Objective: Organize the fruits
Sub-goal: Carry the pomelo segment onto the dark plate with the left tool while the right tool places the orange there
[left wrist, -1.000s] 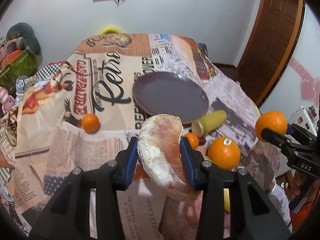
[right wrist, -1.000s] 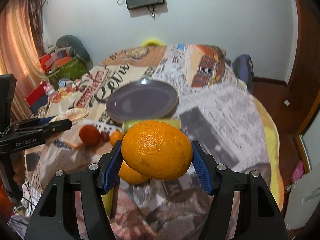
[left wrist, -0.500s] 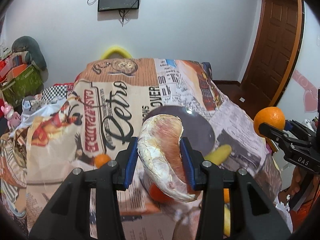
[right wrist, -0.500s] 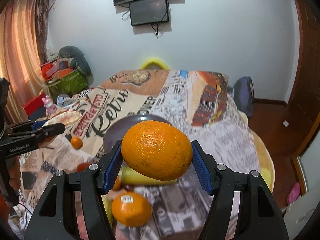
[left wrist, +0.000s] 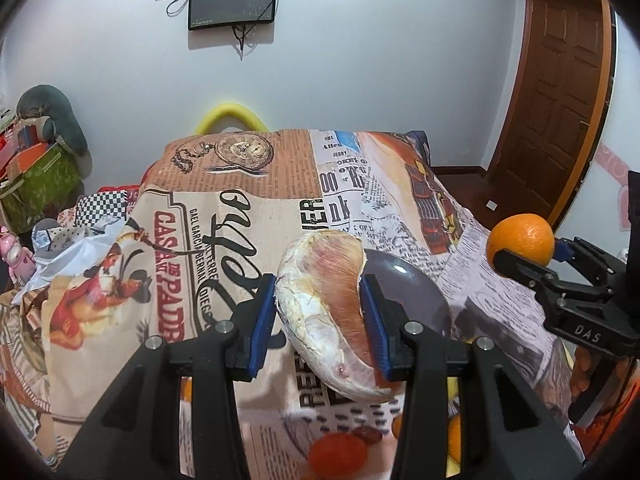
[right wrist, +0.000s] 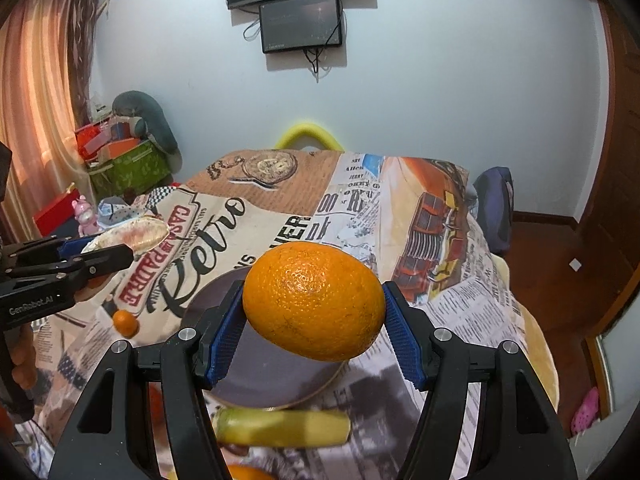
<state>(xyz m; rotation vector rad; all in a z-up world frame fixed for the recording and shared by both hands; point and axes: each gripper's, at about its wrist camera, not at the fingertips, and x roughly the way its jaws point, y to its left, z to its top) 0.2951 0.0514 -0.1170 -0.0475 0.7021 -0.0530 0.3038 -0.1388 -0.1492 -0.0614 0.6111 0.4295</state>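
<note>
**Over the desk: fruit aloft on both sides**

Above the print-covered desk (left wrist: 248, 184), both loads up in the air. Left hand-held gripper (left wrist: 320, 316) clamped narrow on a peeled pomelo wedge (left wrist: 324, 312), blue pads pressing both flanks, wedge hanging clear of the cloth. Right hand-held gripper (right wrist: 314, 322) closed around a big orange (right wrist: 314, 300), pads tight at 3 and 9 o'clock of the fruit. Dark purple plate (right wrist: 276, 376) down on the cloth right behind the orange, bare as far as can be seen. Yellow-green fruit (right wrist: 280, 422) lying blurred at the plate's 6 o'clock edge. Small orange (right wrist: 125, 323) alone on the cloth at 9 o'clock of the plate, well apart. Red fruit (left wrist: 338, 456) blurred at 6 o'clock in the left wrist view. Across from the left camera, right gripper and orange up at 3 o'clock.
</note>
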